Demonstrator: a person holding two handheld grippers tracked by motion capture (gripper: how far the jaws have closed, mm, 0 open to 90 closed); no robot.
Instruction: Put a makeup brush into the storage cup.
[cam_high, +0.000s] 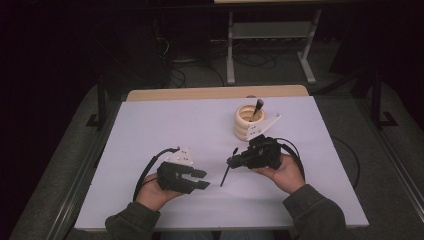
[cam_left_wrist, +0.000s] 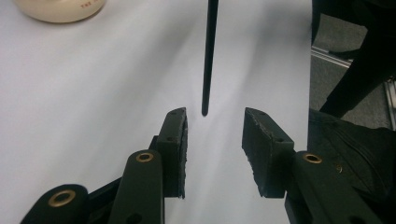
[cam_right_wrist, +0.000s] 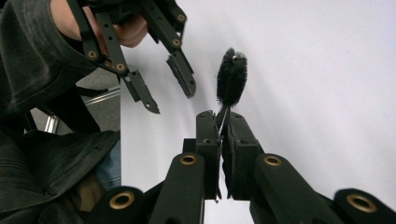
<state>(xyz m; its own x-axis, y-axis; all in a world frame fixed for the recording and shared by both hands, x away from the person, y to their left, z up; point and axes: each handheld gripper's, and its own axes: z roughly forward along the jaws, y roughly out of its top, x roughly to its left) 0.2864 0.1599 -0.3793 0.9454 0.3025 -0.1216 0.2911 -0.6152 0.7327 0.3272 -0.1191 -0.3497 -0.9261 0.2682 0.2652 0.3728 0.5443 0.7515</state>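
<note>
Black jaws of the right gripper (cam_right_wrist: 223, 122) rise closest to the lens in the right gripper view, pressed together on a slim black brush (cam_right_wrist: 231, 84) just below its bristle head. In the high view the same brush (cam_high: 227, 170) hangs slanted from that gripper (cam_high: 233, 161), handle tip pointing down toward the white table (cam_high: 150, 130) near its front middle. Whether the tip touches the surface cannot be told.

The left gripper (cam_high: 200, 179) sits just to the left of the brush with its jaws apart and nothing between them; in the left gripper view the handle end (cam_left_wrist: 208, 60) stops a little short of the gap between the pads (cam_left_wrist: 176, 140).

Judging by its look, the brush is very light and its thin handle fairly stiff, smooth and likely slippery, so a loose pinch may let it swivel or slide. The bristles are soft and would splay or bend if squeezed. The better hold is on the bare handle, near its middle or lower part, well away from the head, with the pads square across the shaft.

Farther back on the right stands a cream ribbed holder (cam_high: 248, 121) with another dark-handled brush (cam_high: 258, 108) leaning in it.
</note>
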